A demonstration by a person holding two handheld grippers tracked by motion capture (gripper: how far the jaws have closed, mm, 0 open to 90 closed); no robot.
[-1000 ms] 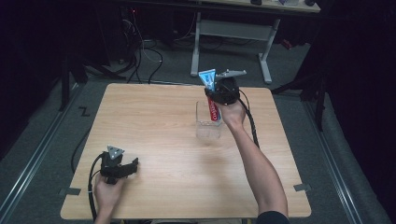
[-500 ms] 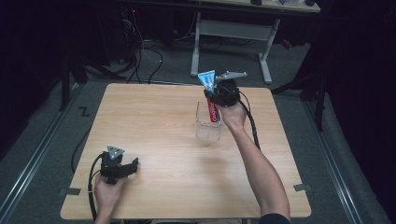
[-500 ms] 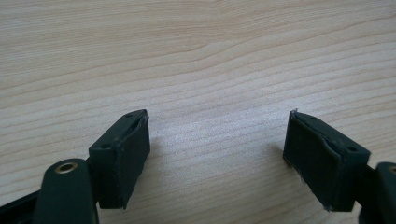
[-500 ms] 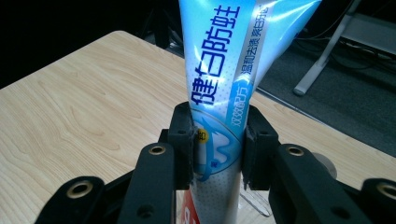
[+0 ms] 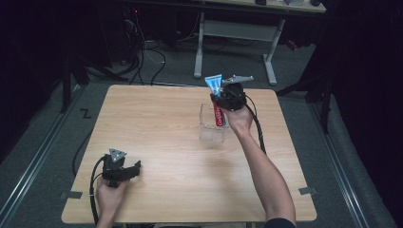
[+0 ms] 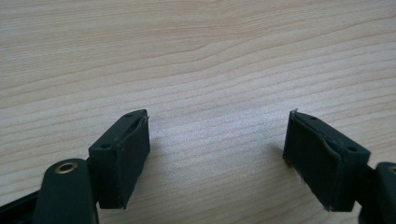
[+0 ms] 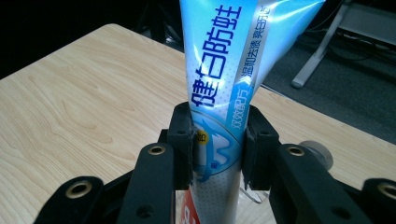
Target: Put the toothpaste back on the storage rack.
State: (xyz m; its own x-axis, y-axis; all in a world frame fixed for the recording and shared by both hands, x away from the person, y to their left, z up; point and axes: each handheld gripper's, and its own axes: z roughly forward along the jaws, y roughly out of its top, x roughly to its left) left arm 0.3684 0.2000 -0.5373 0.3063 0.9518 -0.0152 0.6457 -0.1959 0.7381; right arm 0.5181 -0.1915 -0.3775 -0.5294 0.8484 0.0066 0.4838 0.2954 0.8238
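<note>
My right gripper [image 5: 219,95] pinches a toothpaste tube [image 5: 218,111] upright in the clear box [image 5: 209,130] at the table's [image 5: 157,123] one o'clock. My left gripper [image 5: 127,172], at seven o'clock, gapes empty. If I tilt the tube, I judge it could tip the light box.

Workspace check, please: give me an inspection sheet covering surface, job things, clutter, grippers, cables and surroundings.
Surface: wooden table, bare grain under the left gripper.
Job's things: toothpaste tube held upright, lower end inside the clear container standing right of centre at the back.
Clutter: nothing seen.
Grippers: right gripper shut on the tube, above the container; left gripper open, nothing between the jaws, near the front left corner.
Cables: black cable trails along the right forearm; another loops off the left gripper.
Surroundings: dark room, white desk frame and floor wiring behind the table.
</note>
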